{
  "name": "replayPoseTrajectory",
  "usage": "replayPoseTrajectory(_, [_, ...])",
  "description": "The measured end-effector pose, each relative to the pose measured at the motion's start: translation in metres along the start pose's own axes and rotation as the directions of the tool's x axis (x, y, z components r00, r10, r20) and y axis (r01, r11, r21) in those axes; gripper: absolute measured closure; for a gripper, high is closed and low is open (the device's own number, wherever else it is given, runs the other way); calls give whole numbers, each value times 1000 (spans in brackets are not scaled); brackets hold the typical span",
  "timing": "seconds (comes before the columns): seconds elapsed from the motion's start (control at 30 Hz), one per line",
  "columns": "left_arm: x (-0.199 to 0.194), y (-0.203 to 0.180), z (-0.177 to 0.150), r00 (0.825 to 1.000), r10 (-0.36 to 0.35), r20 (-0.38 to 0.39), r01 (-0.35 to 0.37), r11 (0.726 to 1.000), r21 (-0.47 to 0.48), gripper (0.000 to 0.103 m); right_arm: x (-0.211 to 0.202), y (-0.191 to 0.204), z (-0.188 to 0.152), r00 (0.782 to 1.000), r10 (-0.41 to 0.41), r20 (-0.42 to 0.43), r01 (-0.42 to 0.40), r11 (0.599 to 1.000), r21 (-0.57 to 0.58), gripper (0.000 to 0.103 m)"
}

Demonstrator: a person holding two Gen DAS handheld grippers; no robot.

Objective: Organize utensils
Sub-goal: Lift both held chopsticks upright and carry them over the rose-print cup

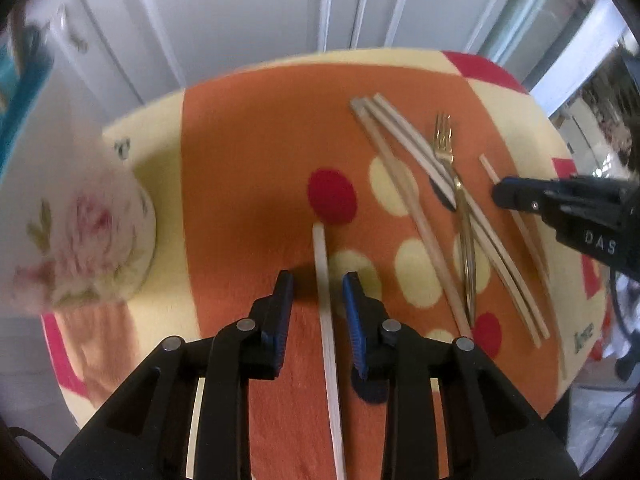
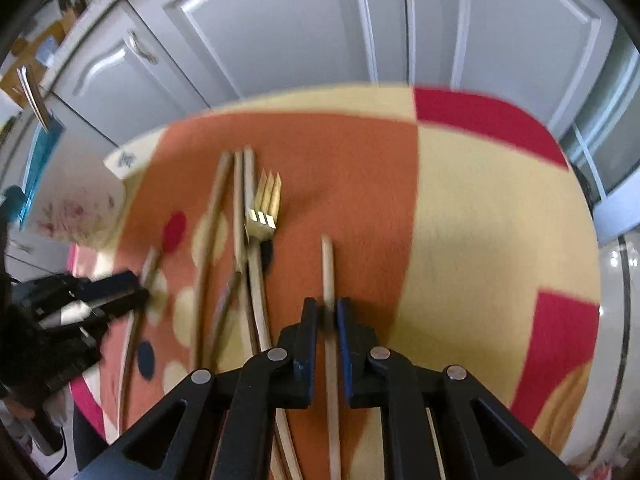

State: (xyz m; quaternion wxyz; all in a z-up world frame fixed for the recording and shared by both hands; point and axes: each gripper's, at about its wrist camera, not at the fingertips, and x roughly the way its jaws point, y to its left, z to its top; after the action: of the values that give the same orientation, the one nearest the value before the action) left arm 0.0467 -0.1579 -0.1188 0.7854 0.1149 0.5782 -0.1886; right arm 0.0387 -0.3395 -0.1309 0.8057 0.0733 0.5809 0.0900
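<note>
Now my right hand-held gripper (image 2: pixel 328 312) pinches a light, stiff chopstick (image 2: pixel 327 264) beside the fork (image 2: pixel 262 216); my left hand-held gripper (image 1: pixel 318 292), spread, straddles another mid-shaft.

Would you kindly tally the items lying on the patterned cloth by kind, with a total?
Chopsticks: 5 (one of them in the right gripper)
Gold fork: 1
Floral cup: 1
Total: 7
</note>
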Motion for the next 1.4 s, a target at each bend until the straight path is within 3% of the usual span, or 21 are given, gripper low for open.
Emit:
replayPoseTrajectory(0.07, [0, 2, 2, 1000, -22, 3, 22, 1000, -3, 98, 2, 4, 5, 1000, 2, 4, -2, 1000, -15, 96])
replayPoseTrajectory(0.23, [-34, 18, -1, 992, -97, 75, 101, 993, -59, 99, -33, 7, 2, 996, 41, 83, -39, 999, -33, 98])
replayPoseTrajectory(0.4, [-87, 30, -13, 973, -154, 175, 168, 983, -68, 99, -96, 9, -12, 973, 134, 190, -127, 991, -47, 98])
replayPoseTrajectory(0.63, [-155, 35, -34, 944, -170, 283, 191, 981, -46, 99, -173, 38, -40, 921, 222, 319, -189, 973, -132, 98])
replayPoseTrajectory(0.87, [-224, 53, -47, 906, -159, 393, 193, 980, -48, 99, -204, 68, -37, 897, 247, 368, -187, 964, -191, 98])
replayPoseTrajectory(1.03, [-277, 77, -41, 860, -131, 494, 190, 979, -71, 99, -229, 97, -19, 869, 281, 408, -191, 950, -248, 98])
replayPoseTrajectory(1.17, [-320, 98, -24, 805, -54, 591, 146, 983, -109, 99, -250, 125, 1, 840, 322, 437, -200, 932, -302, 98])
replayPoseTrajectory(1.4, [-348, 142, 11, 738, 86, 670, 77, 975, -209, 99, -273, 174, 45, 804, 363, 471, -194, 909, -368, 98])
